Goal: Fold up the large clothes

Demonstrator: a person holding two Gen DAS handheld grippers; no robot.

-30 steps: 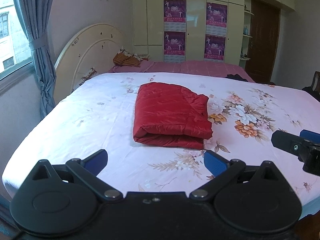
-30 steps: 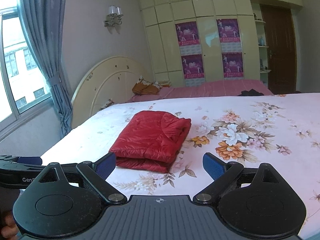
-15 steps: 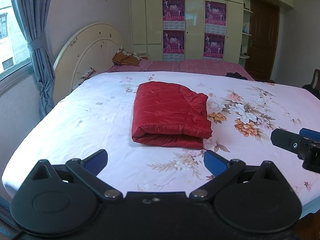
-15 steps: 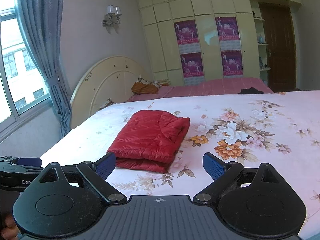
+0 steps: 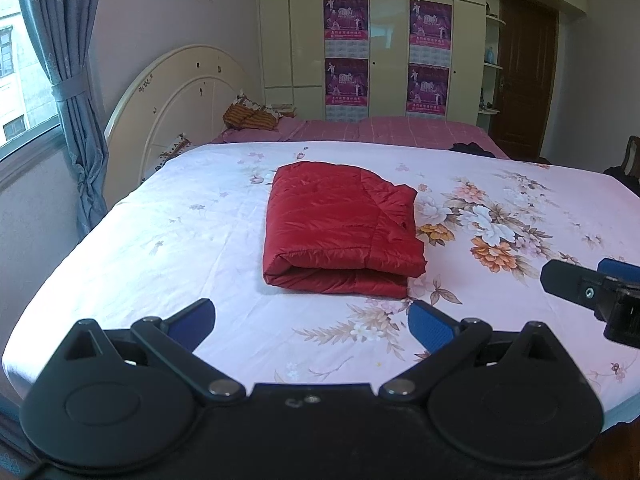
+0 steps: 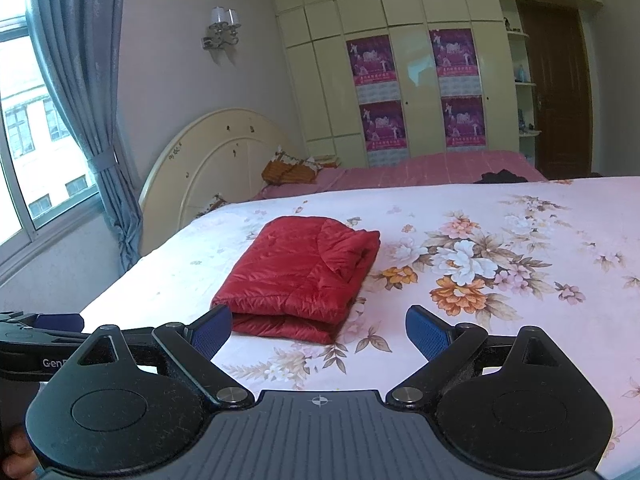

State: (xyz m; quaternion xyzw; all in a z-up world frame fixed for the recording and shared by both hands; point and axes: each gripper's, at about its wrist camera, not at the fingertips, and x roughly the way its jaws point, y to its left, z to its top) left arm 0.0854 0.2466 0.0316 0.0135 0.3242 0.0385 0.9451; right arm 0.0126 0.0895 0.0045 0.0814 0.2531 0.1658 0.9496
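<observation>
A folded jacket (image 5: pixel 340 226) lies on the bed (image 5: pixel 168 248), headboard (image 5: pixel 180 92) to its left, wardrobe (image 5: pixel 388 44) behind, both grippers well before it

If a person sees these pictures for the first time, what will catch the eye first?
First the red jacket, folded into a neat block in the middle of the floral bedsheet. Next the two open grippers, left and right, held above the near edge of the bed, both empty. Behind, purple posters hang on the wardrobe doors.
</observation>
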